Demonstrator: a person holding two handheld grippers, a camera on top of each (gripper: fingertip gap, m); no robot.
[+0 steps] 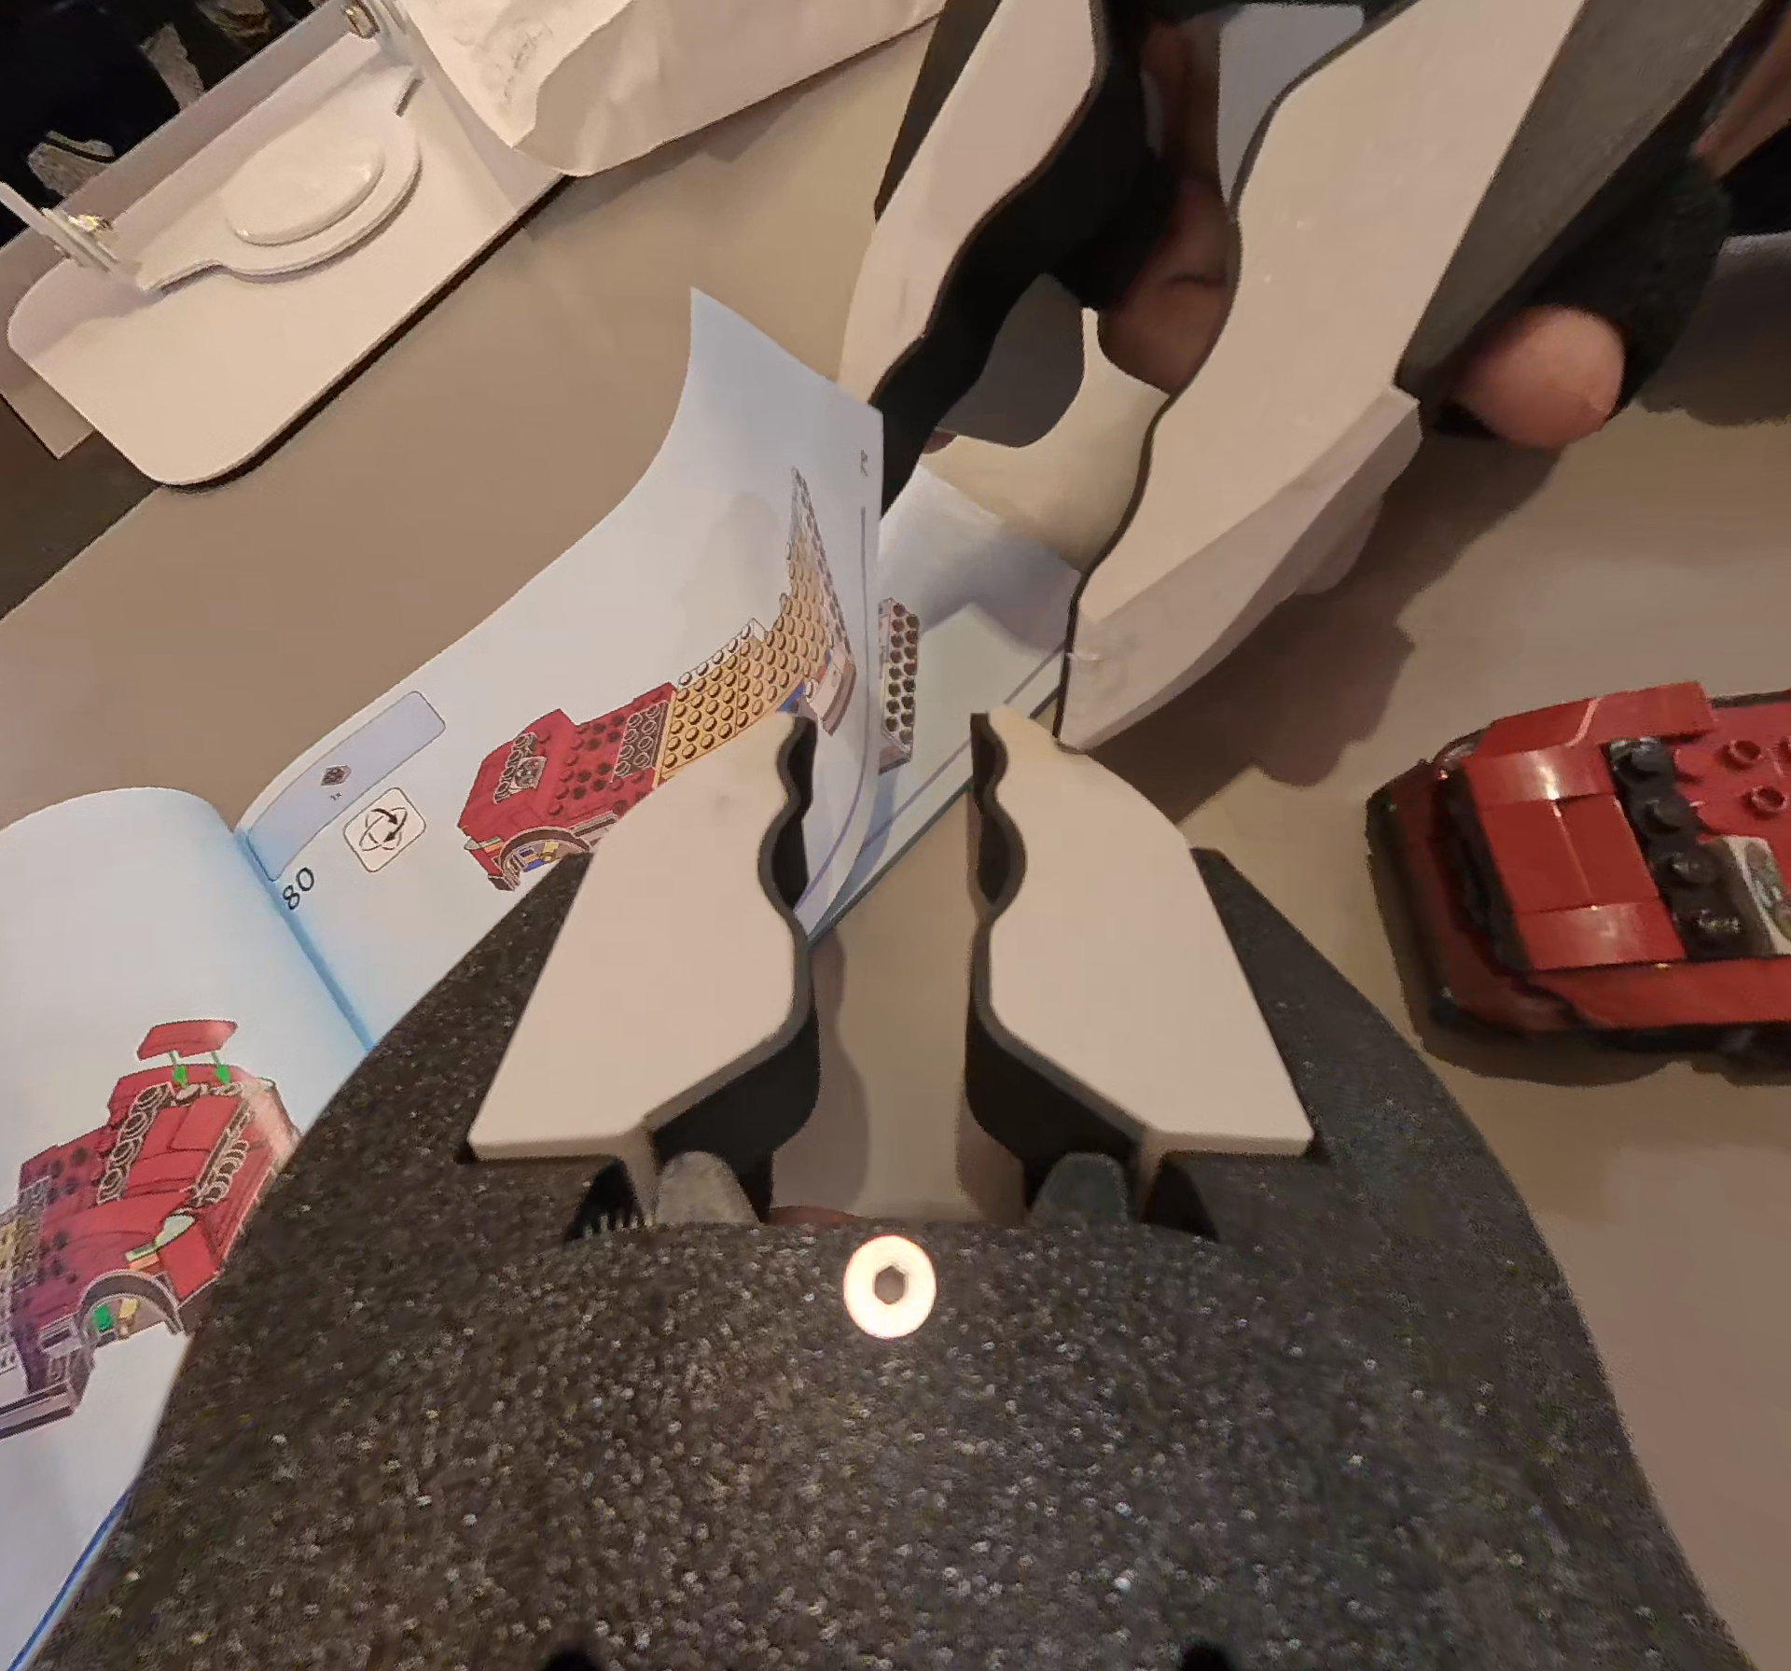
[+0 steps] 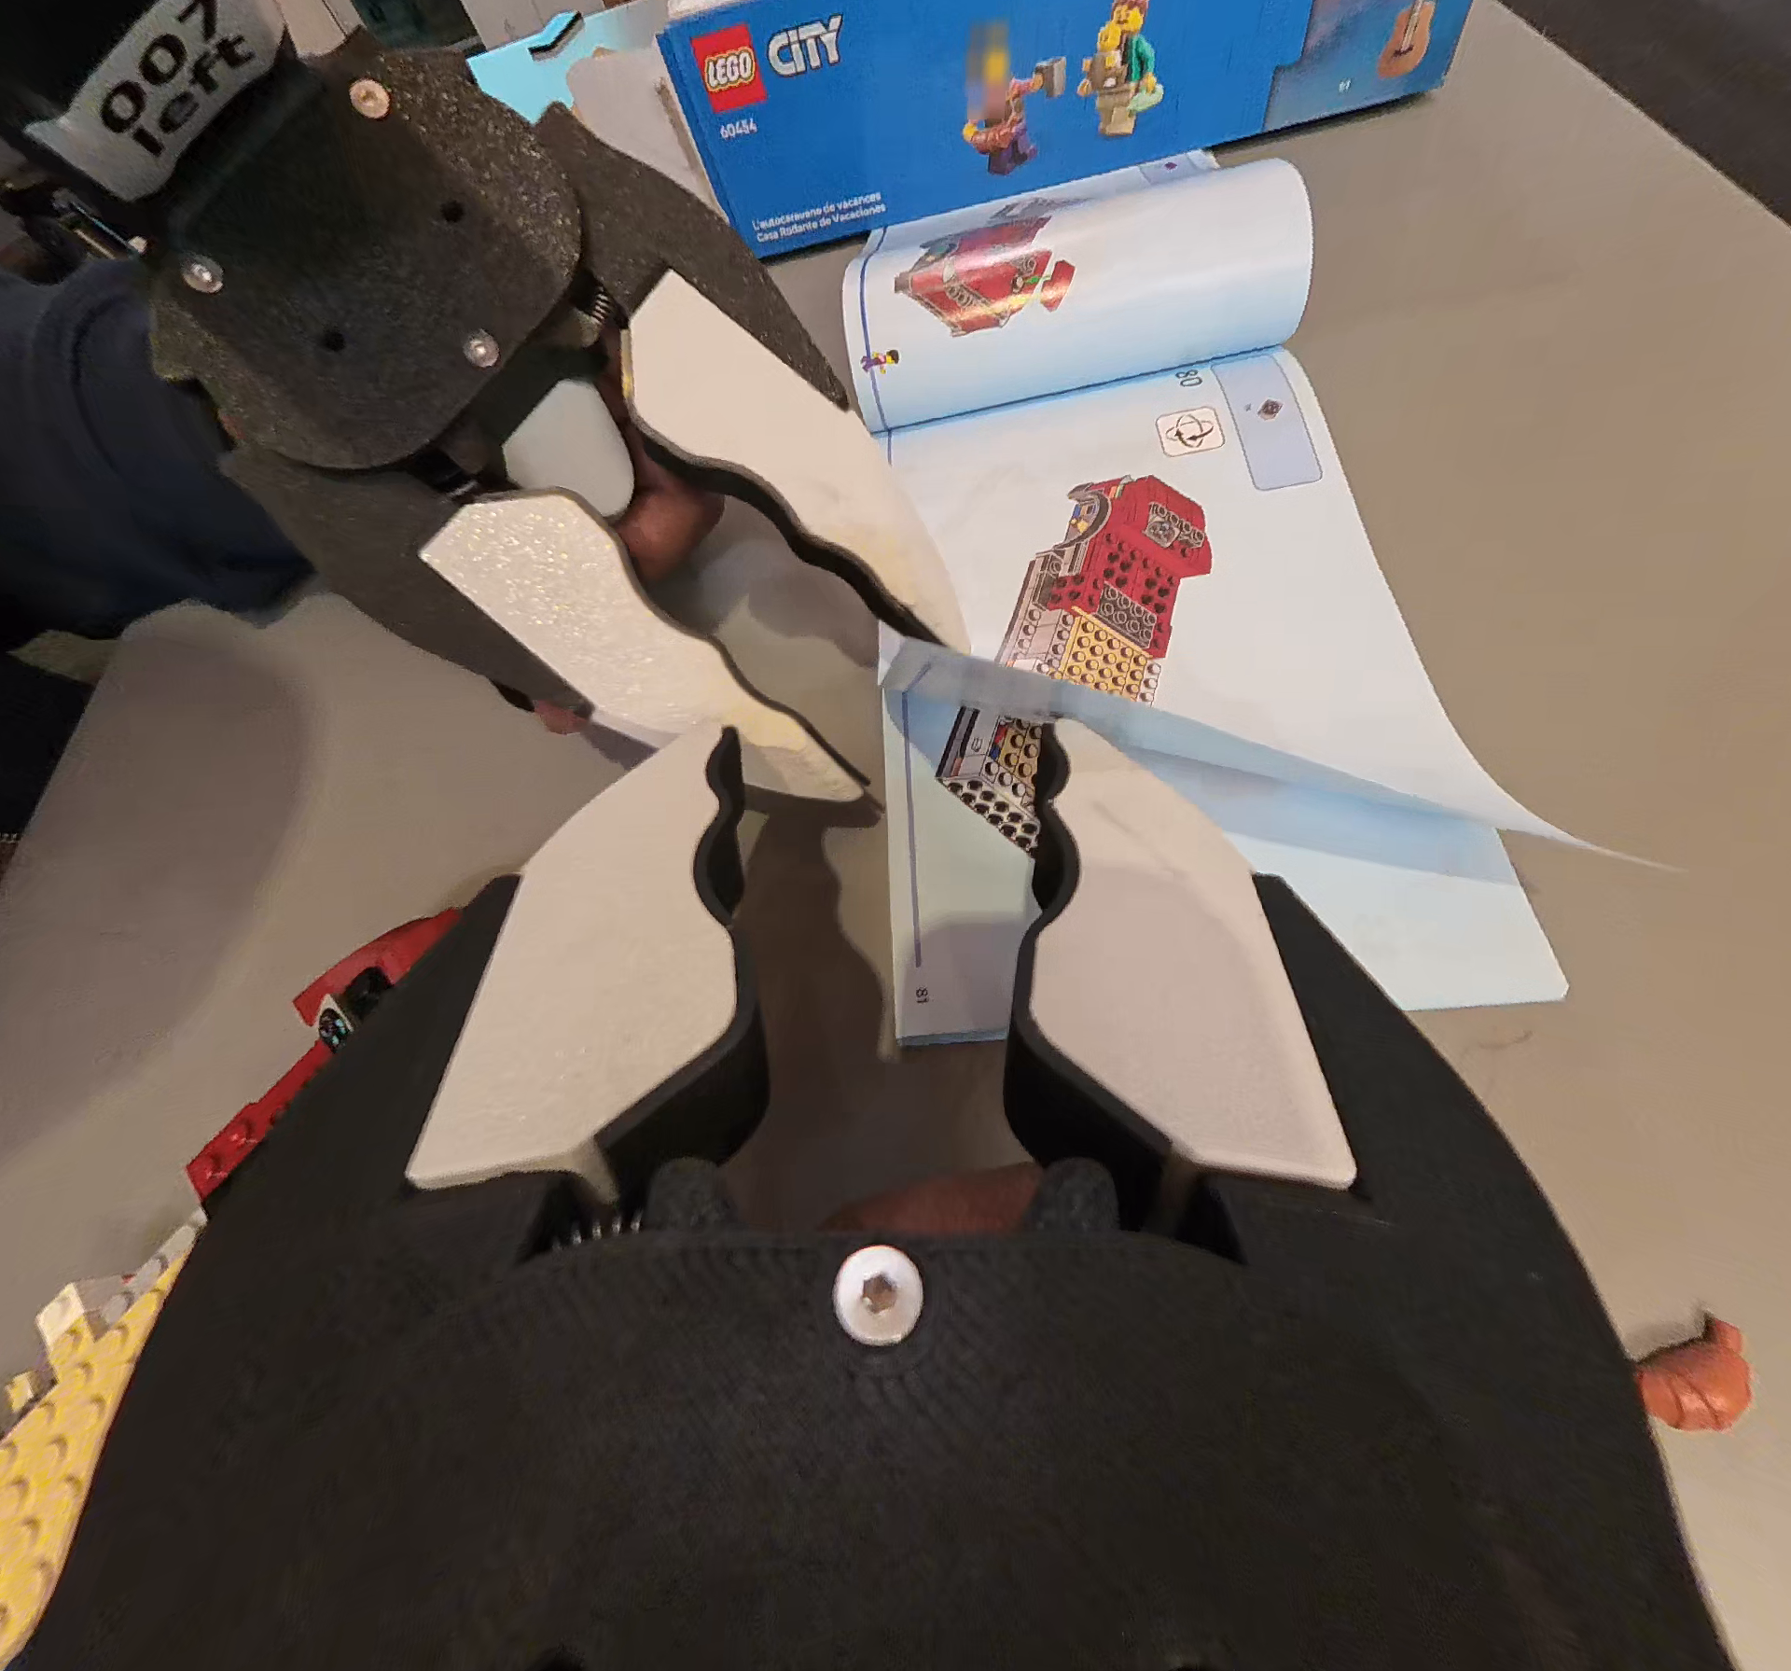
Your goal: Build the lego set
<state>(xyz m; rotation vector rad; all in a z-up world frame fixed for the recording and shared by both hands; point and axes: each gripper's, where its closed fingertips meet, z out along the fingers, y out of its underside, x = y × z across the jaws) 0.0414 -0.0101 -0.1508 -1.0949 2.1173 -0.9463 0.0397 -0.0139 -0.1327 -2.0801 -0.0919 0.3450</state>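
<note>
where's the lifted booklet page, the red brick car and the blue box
lifted booklet page [image 1: 737, 500], left wrist view, on its upright curled part
red brick car [image 1: 1589, 868], left wrist view, on its red roof tiles
blue box [image 2: 1211, 25], right wrist view, on its front face

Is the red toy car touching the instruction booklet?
Apart. The left wrist view shows bare table between the red toy car and the instruction booklet.
</note>
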